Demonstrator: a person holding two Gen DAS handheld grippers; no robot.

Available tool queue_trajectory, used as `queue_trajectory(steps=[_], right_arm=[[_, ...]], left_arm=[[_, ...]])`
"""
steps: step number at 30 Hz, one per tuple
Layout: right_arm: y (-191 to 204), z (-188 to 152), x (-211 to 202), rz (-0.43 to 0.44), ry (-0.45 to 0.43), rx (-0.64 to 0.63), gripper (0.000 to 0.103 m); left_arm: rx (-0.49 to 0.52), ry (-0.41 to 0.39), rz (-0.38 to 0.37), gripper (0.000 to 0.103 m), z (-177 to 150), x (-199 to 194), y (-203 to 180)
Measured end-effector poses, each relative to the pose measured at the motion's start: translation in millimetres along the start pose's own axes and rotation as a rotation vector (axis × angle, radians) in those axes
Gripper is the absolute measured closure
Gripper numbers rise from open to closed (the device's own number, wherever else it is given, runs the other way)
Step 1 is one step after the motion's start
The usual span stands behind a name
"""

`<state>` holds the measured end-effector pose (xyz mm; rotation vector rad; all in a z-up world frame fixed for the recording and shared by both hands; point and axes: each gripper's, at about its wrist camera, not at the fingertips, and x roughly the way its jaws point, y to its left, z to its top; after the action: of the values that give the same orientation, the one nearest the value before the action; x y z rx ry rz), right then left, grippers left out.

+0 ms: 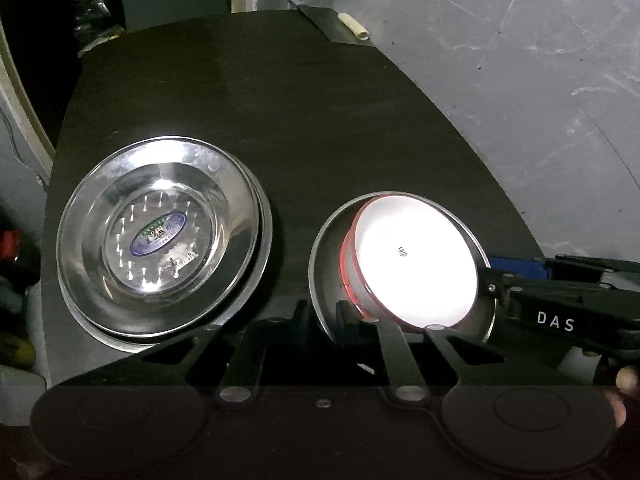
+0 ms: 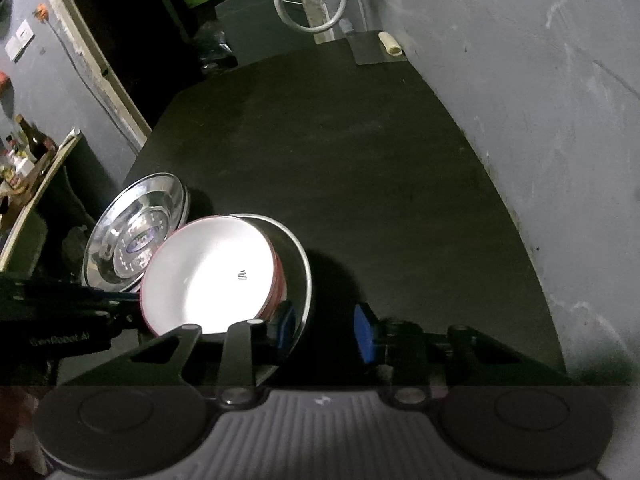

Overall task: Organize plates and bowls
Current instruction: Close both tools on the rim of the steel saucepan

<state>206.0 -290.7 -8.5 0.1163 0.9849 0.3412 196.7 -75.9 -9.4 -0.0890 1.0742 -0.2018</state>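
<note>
Two bowls are nested at the near right of the table (image 1: 300, 120): a white bowl (image 1: 416, 264) with a red outside lies tilted inside a steel bowl (image 1: 328, 264), with its mouth turned toward the cameras and a small dark mark at its centre. The steel bowl's near-left rim is pinched between the narrowly set fingers of the left gripper (image 1: 322, 310), one finger being inside the wall and one outside.

On the opposite side, the same rim is straddled by the right gripper (image 2: 324, 324). Its inner blue pad is set between the white bowl and the steel wall, while its outer blue pad is seen apart from the rim, so no grip is made there.

Just beside the bowls, to the left, two steel plates (image 1: 160, 236) are stacked, the upper one sitting slightly off-centre on the lower; an oval label is stuck to its middle. The rest of the dark table is bordered on the right by a grey wall (image 1: 520, 80).
</note>
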Motion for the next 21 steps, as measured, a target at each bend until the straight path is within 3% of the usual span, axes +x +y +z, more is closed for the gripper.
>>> queue_trajectory(steps=[6, 21], right_arm=[[-1.4, 0.5, 1.5, 0.067, 0.018, 0.026, 0.087], [2.6, -3.5, -1.4, 0.061, 0.01, 0.027, 0.088]], left_arm=[[-0.032, -0.004, -0.029, 0.09, 0.0, 1.2, 5.6], [-0.006, -0.018, -0.018, 0.091, -1.1, -1.6, 2.7]])
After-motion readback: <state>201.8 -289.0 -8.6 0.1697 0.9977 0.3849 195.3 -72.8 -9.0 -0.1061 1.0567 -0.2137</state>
